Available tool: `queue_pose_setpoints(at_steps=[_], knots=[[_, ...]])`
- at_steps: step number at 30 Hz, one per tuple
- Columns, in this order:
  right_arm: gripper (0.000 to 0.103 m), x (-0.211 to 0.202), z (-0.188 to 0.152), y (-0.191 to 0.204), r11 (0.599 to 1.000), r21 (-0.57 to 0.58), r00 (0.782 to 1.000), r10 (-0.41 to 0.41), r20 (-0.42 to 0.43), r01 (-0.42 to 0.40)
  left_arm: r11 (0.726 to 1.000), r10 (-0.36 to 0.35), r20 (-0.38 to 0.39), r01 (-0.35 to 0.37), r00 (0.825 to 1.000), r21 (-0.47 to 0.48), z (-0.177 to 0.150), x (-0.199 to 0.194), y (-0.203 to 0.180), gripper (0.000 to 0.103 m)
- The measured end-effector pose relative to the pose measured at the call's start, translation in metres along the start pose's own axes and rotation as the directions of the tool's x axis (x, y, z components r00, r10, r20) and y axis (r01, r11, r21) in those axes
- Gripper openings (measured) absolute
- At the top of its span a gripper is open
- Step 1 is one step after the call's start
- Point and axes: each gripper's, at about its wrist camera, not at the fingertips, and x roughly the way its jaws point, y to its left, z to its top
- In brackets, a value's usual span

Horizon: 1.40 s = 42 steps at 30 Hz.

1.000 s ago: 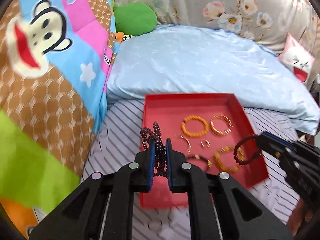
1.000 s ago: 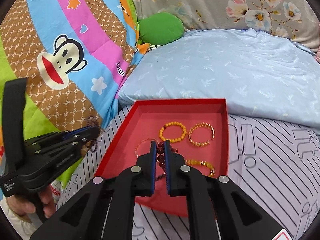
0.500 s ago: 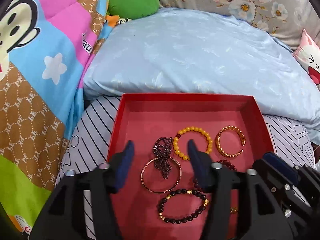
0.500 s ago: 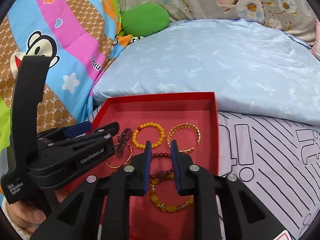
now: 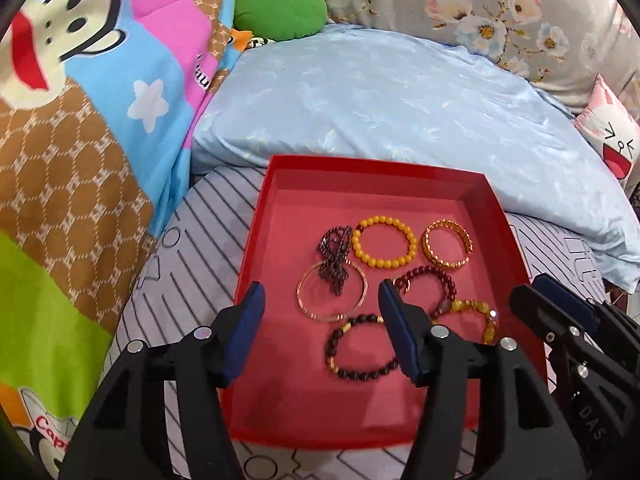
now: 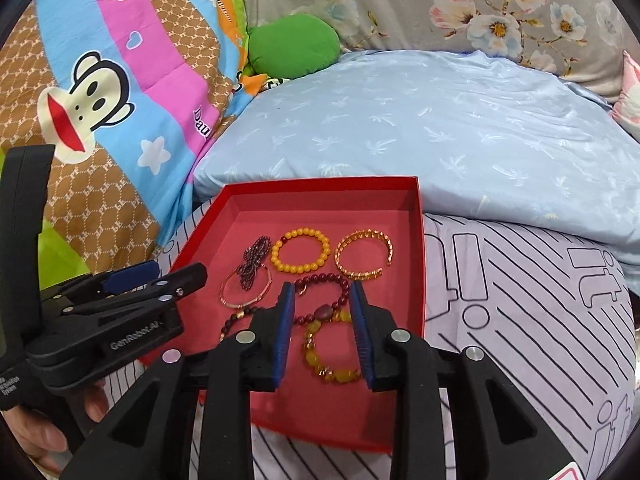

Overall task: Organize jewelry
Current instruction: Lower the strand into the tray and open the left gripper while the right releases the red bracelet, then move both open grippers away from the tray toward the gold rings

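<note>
A red tray [image 5: 280,184] [image 6: 416,240] lies on the striped bedding and holds several bracelets. In it are a dark purple bead strand [image 5: 334,254] [image 6: 250,266], a thin gold bangle [image 5: 308,308], a yellow bead bracelet [image 5: 383,242] [image 6: 300,250], a gold cuff [image 5: 446,248] [image 6: 364,254], a dark red bead bracelet [image 5: 428,276] [image 6: 324,280], a yellow stone bracelet [image 6: 320,360] and a dark bead bracelet [image 5: 360,356]. My left gripper [image 5: 320,328] is open and empty above the tray's near left part. My right gripper [image 6: 322,328] is open and empty over the yellow stone bracelet.
A light blue pillow [image 5: 380,100] lies just behind the tray. A bright cartoon quilt [image 5: 80,120] rises on the left, with a green cushion [image 5: 280,8] behind. A flowered grey cloth [image 6: 480,12] backs the bed. Striped bedding [image 6: 540,300] extends right of the tray.
Both grippers were shut on bead bracelets a second ago. They have opened, and the dark purple strand and the dark red bracelet now lie in the tray. Both grippers have drawn back slightly.
</note>
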Motion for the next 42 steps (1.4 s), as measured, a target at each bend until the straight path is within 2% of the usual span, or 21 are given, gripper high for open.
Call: queue_pose_setpoints(at_steps=[12, 23, 33, 42], knots=[[0.028, -0.053, -0.051, 0.016, 1.0, 0.011, 1.0, 0.009, -0.025, -0.008, 0.998, -0.037, -0.003, 0.037, 0.999, -0.052, -0.056, -0.056, 0.019, 0.058], [0.028, -0.098, -0.119, 0.018, 1.0, 0.018, 0.997, -0.015, -0.071, 0.017, 0.996, -0.06, -0.029, 0.059, 0.998, -0.062, -0.117, -0.092, 0.024, 0.059], [0.028, -0.121, -0.179, 0.014, 0.999, 0.014, 0.991, -0.05, -0.125, 0.052, 0.997, -0.072, -0.068, 0.07, 0.995, -0.042, -0.166, -0.108, 0.016, 0.059], [0.028, -0.122, -0.222, 0.01, 0.997, 0.015, 0.981, -0.07, -0.183, 0.074, 0.997, -0.08, -0.113, 0.077, 0.99, -0.03, -0.201, -0.111, 0.011, 0.059]])
